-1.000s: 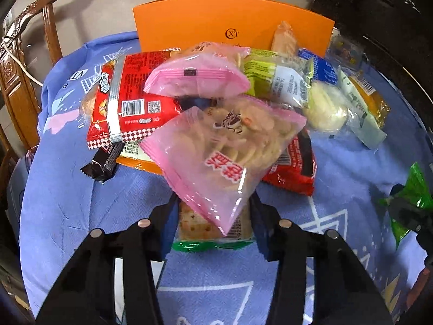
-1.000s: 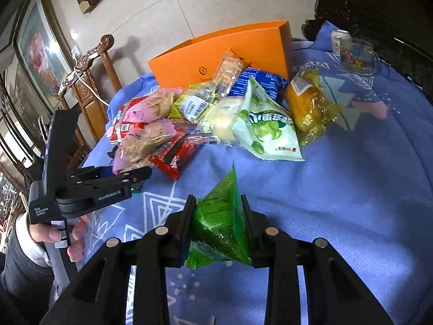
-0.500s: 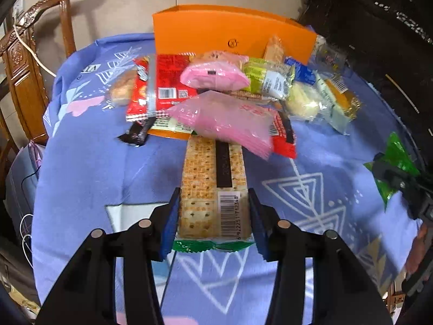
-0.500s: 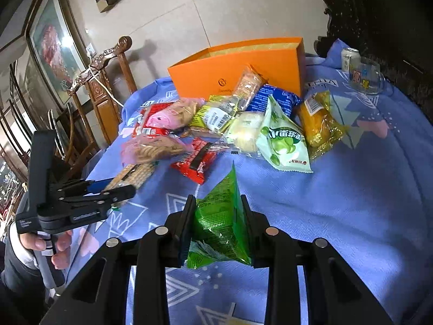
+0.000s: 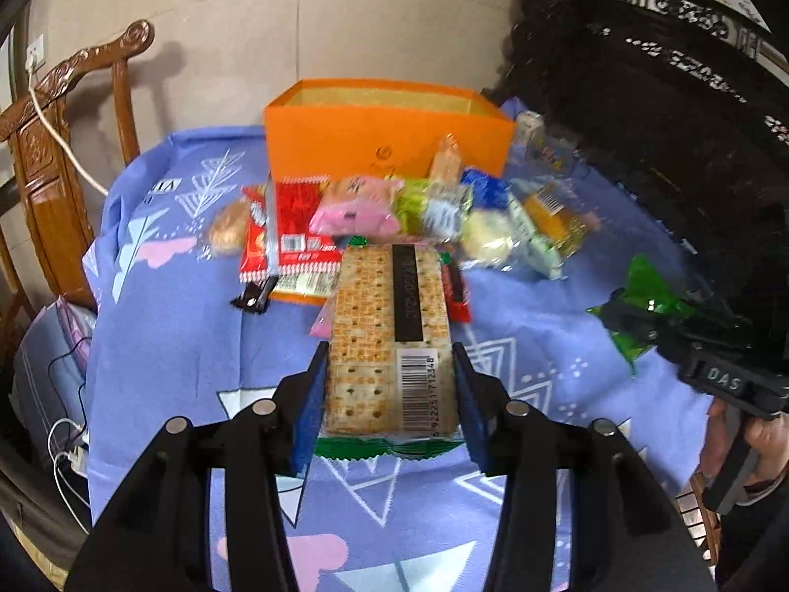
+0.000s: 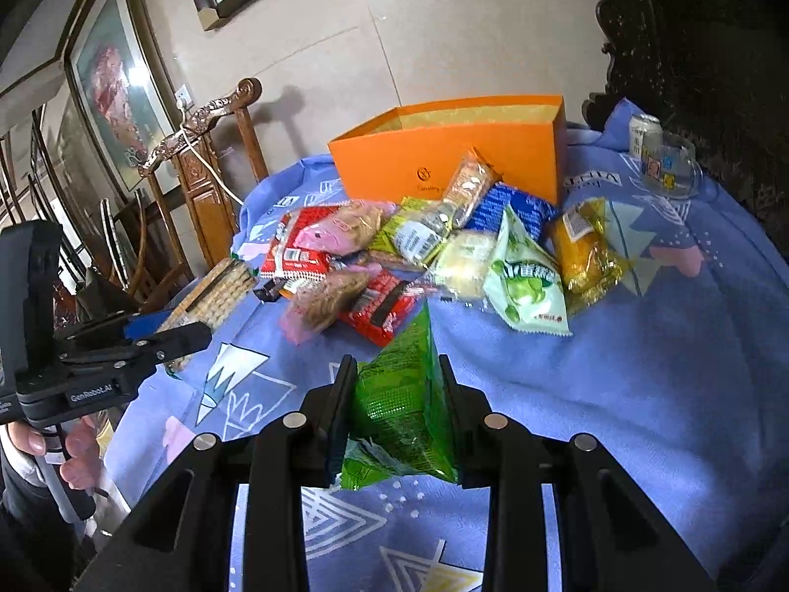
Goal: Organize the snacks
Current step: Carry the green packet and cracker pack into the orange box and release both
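Left gripper [image 5: 389, 375]: both pads clamp the near end of a cracker pack [image 5: 389, 325], barcode side up. The pack is lifted clear of the blue tablecloth [image 5: 162, 325] and its far end reaches toward the snack pile. Its green crimped seam shows at the near edge; the underside is hidden.

Right gripper [image 6: 392, 394]: jaws pinched on a green snack bag [image 6: 399, 394], which stands on edge between the pads and tapers to a point at the far end. The bag's print is too crumpled to read. In the left wrist view this same gripper sits at the right edge, partly cut off and blurred, with part of a hand [image 5: 759, 444] on its handle.

From the right wrist view, the left gripper enters at the left edge, held by a hand [image 6: 59, 449] low on the grip, fingers angled up and across with the crackers protruding beyond them.

Beyond both grippers, the loose snacks lie heaped mid-table: a red packet [image 6: 301, 246], a pink bag [image 5: 355, 207], a pale green bag [image 6: 527, 281] and a yellow bag [image 6: 587, 246], several overlapping so that lower ones are partly covered. The left wrist view renders this pile smeared.

Just behind the pile stands an open orange box [image 6: 453, 158]; its floor is hidden by the near wall. A can [image 6: 643, 133] and a glass cup [image 6: 670, 167] stand to the right of the box.
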